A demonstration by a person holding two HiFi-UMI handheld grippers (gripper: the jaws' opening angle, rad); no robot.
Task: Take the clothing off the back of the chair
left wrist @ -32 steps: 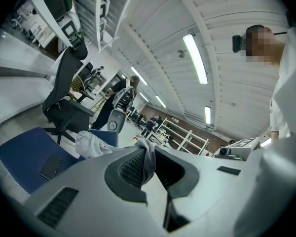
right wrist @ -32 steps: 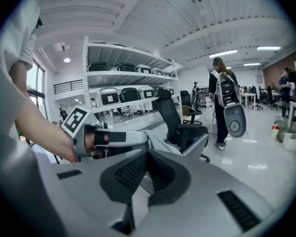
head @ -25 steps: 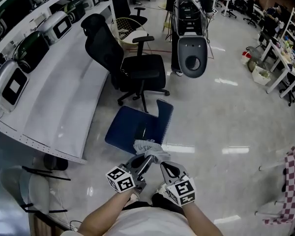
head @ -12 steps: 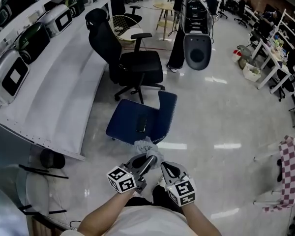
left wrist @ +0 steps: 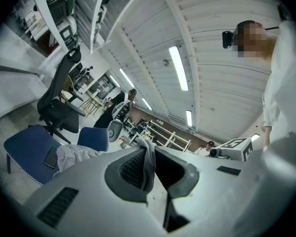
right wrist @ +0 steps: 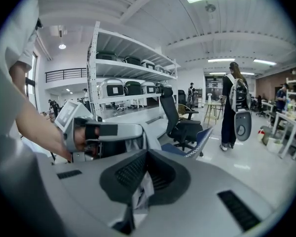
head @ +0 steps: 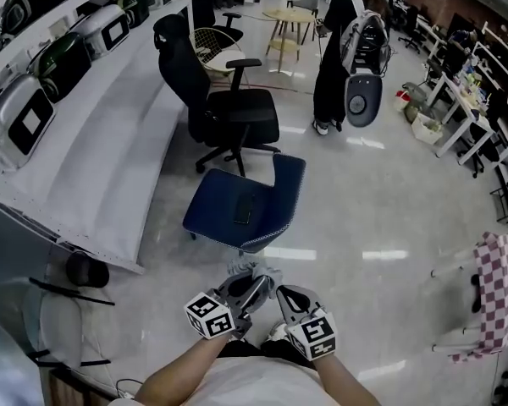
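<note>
The grey clothing (head: 256, 271) is off the back of the blue chair (head: 275, 194) and hangs bunched just beside that chair's near edge, pinched from both sides. The left tongs (head: 256, 284) are all but closed on a thin fold of it, and the right tongs (head: 286, 296) are likewise clamped on a scrap of the fabric. The main risk, as I judge it, is the grip itself (each pair holds only a narrow edge of soft cloth). A quick pull, or the two pairs drifting apart, could let a fold slide out and drop the garment to the floor beside the chair. A loose hanging end could also snag the chair's edge or brush the phone (head: 243, 211) lying on its seat.
</note>
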